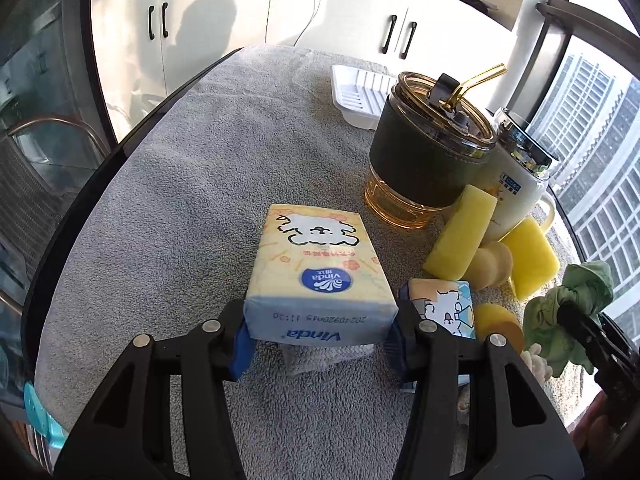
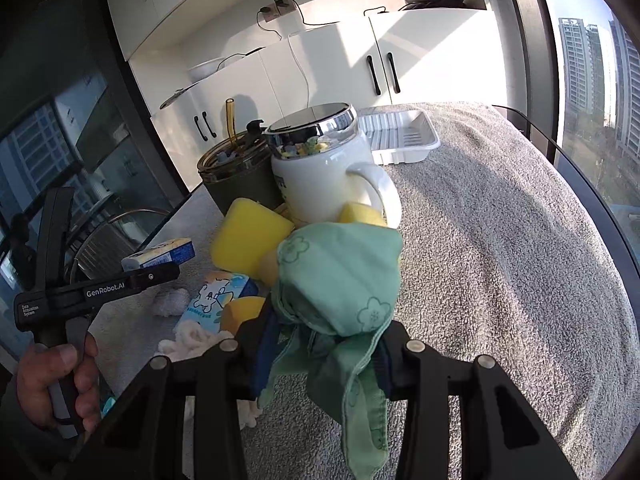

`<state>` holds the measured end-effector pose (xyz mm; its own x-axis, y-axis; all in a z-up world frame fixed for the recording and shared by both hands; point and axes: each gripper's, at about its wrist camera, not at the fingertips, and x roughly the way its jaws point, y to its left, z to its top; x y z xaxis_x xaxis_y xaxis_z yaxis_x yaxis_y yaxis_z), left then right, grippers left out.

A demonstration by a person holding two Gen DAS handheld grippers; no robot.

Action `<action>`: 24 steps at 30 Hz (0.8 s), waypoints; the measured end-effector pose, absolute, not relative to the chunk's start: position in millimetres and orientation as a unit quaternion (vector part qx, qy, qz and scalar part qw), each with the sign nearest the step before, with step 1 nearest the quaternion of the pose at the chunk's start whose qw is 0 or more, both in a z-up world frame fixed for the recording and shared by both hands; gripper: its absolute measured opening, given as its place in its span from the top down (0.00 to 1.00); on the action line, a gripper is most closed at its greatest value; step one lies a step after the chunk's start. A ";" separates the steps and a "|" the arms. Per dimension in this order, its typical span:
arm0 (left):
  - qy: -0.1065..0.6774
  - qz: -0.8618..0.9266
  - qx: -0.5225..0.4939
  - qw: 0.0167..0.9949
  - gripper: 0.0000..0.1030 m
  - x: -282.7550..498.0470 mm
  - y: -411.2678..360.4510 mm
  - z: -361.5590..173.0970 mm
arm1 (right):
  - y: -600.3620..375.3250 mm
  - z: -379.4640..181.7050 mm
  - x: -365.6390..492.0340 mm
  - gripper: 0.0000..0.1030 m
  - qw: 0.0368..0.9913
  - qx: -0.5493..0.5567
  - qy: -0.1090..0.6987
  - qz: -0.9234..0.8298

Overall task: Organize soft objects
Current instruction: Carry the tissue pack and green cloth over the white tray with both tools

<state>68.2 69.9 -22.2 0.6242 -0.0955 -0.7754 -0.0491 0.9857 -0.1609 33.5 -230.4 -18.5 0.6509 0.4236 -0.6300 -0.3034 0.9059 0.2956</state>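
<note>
The left gripper (image 1: 320, 344) clamps one Vinda tissue pack (image 1: 318, 276) at its near end. To its right sits a second, smaller tissue pack (image 1: 444, 306), beyond it three yellow sponges (image 1: 460, 236) (others may be hidden), then two cups (image 1: 424, 152). Only the right wrist view shows the right gripper (image 2: 320, 354) gripping one green cloth (image 2: 340, 280), the white tray (image 2: 400, 136) farthest ahead on the counter (image 2: 500, 240).

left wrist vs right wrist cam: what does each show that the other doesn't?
Left wrist only: the left gripper clamped on the Vinda tissue pack, printed top in full. Right wrist only: the right gripper pinching the green cloth, and the hand holding the left tool. Both: white mug, dark tumbler, white tray, grey towel.
</note>
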 end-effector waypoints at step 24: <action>0.345 -0.041 -0.063 0.935 0.52 147.7 106.0 64.6 | -288.2 76.8 129.2 0.57 0.947 0.012 0.287 0.140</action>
